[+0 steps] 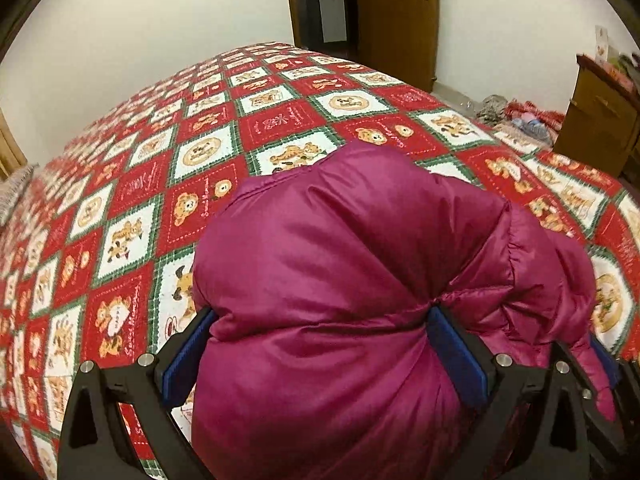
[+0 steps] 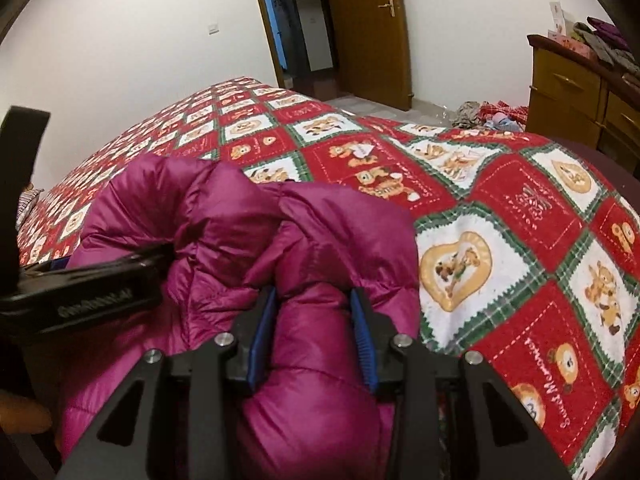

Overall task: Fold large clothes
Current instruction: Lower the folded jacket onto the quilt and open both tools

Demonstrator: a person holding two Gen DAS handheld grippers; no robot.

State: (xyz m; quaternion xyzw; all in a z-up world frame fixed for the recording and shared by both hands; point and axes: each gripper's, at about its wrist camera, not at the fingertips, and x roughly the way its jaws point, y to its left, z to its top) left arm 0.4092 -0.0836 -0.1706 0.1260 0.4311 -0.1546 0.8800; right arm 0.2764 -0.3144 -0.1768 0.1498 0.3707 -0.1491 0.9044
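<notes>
A red bear-patterned quilt point(image 1: 280, 120) covers the bed below white walls point(image 1: 140, 20).

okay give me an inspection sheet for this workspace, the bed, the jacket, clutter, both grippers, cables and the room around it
Surface: bed with red, white and green bear-print quilt, mostly bare.
Job's things: magenta puffer jacket, bunched up on the near part of the quilt.
Clutter: heap of fabric on the floor beyond the bed; folded clothes atop the wooden dresser.
Grippers: left gripper clamped on a thick bundle of jacket; right gripper clamped on a narrower roll of it; the two sit close together.
Cables: nothing seen.
Surroundings: white walls, wooden door standing open, dark doorway beside it.
</notes>
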